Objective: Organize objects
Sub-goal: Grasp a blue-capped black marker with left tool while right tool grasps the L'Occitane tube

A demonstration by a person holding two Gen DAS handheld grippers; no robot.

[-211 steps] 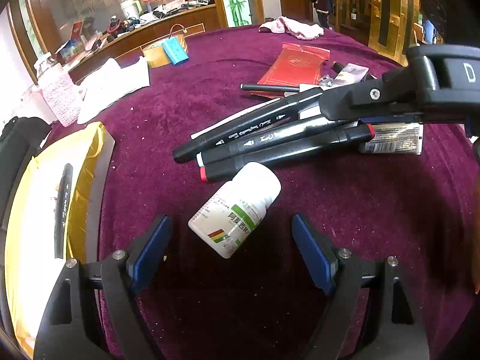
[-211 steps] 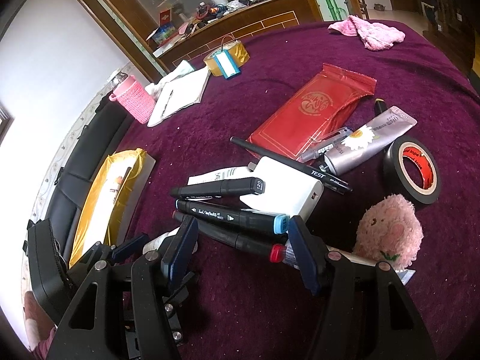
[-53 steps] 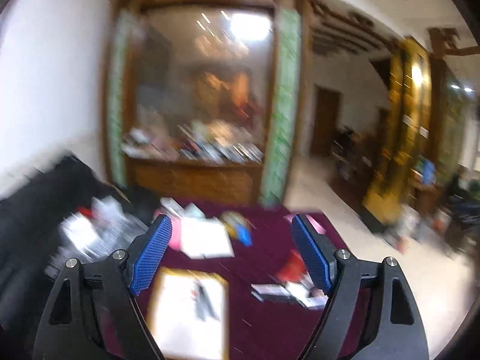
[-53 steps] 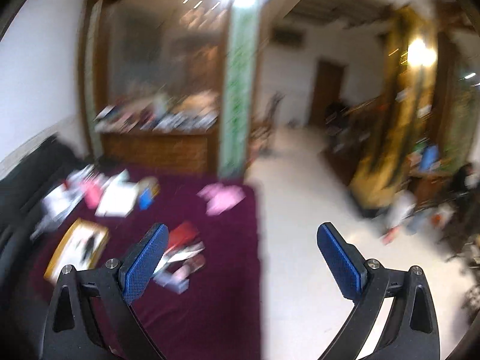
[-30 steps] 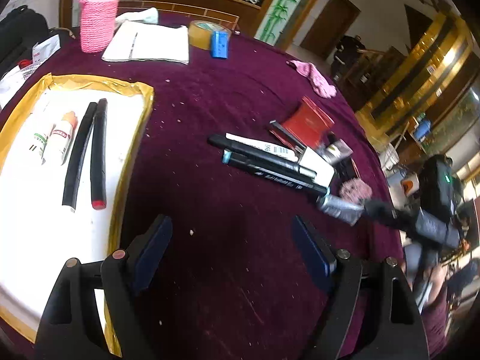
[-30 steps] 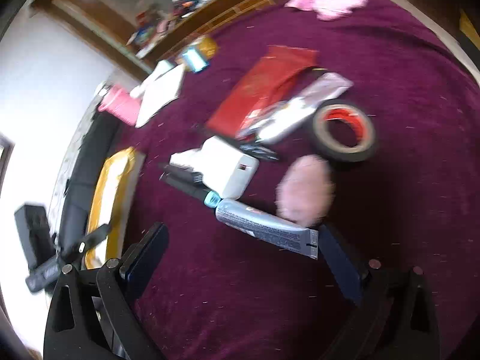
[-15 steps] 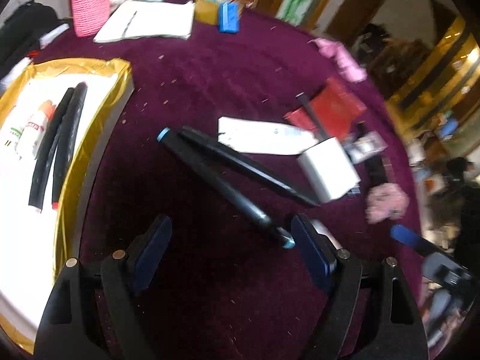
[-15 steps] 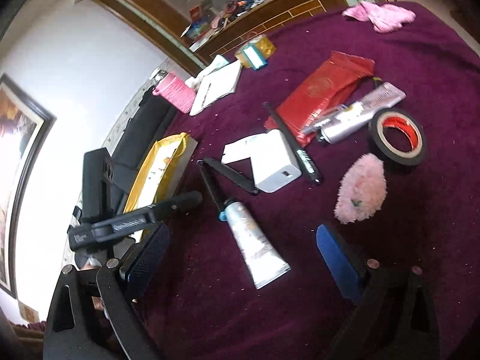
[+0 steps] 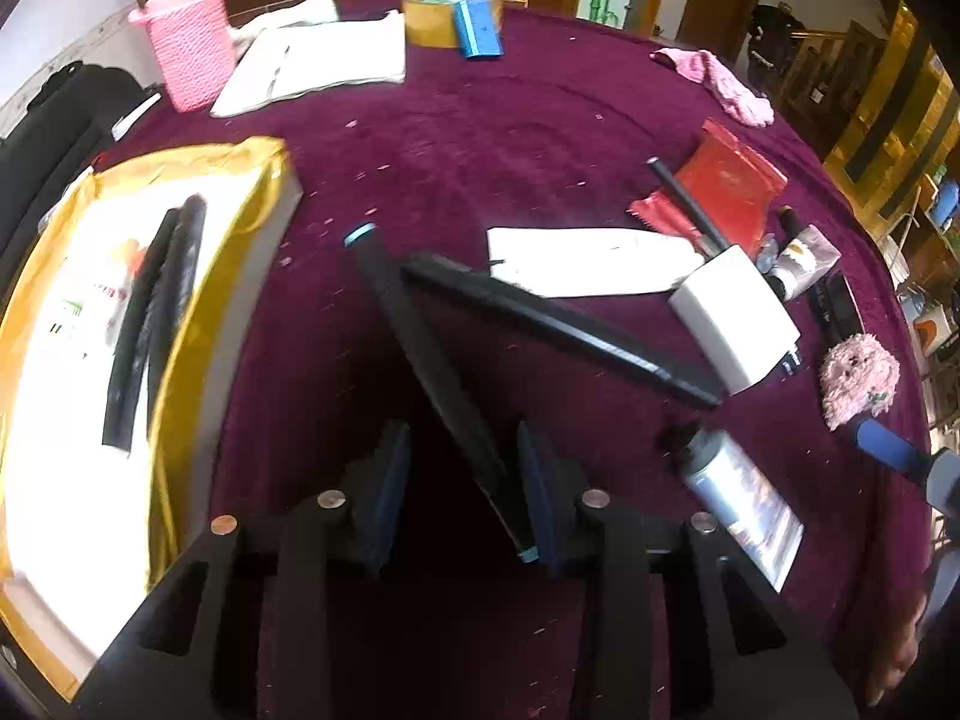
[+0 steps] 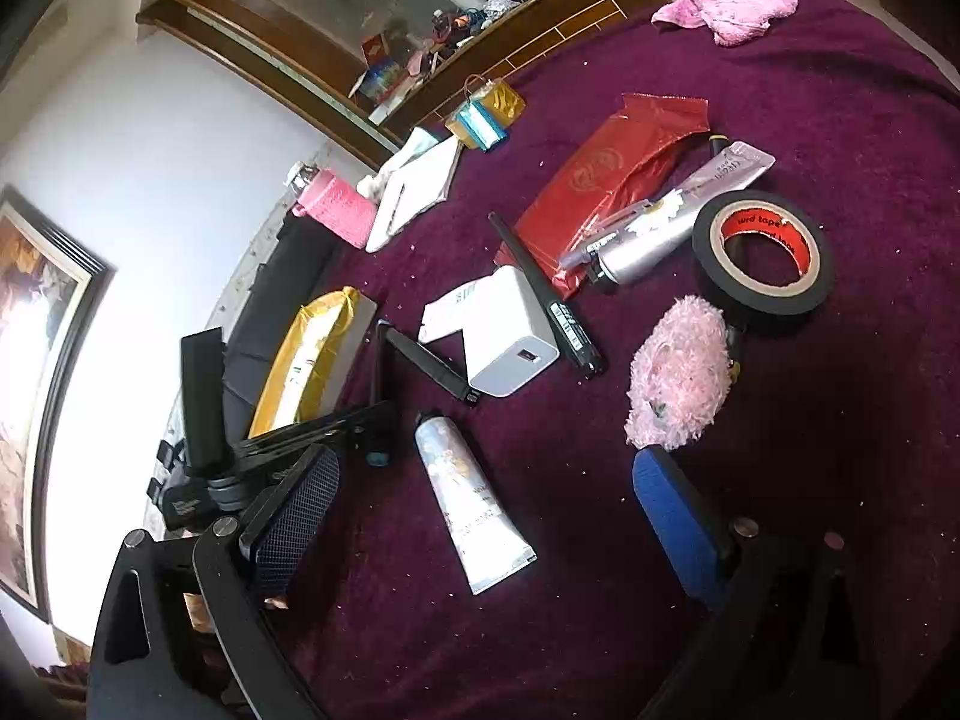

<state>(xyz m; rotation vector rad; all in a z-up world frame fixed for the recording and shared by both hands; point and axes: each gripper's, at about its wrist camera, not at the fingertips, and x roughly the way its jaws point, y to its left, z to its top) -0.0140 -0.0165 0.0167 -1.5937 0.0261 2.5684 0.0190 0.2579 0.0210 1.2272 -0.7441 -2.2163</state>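
A black marker with blue caps (image 9: 420, 330) lies slanted on the purple cloth. Its near end runs between the fingers of my left gripper (image 9: 465, 480). The jaws are closing: the right pad (image 9: 540, 480) is at the marker, while a gap shows by the left pad. To the left, a gold-rimmed white tray (image 9: 174, 372) holds two black markers (image 9: 150, 312) and a small bottle (image 9: 111, 300). My right gripper (image 10: 486, 516) is open above the cloth, and a white tube (image 10: 474, 504) lies loose between its fingers.
Past the marker lie a second black marker (image 9: 558, 324), a white charger (image 9: 732, 318), a red packet (image 9: 726, 186) and a pink fluffy ball (image 9: 858, 378). A black tape roll (image 10: 762, 252) sits at the right. A pink cup (image 9: 186, 54) and a notebook (image 9: 318, 60) stand far back.
My left gripper has come down over the blue-capped marker and its jaws have narrowed around it. The right gripper's view has shifted only a little.
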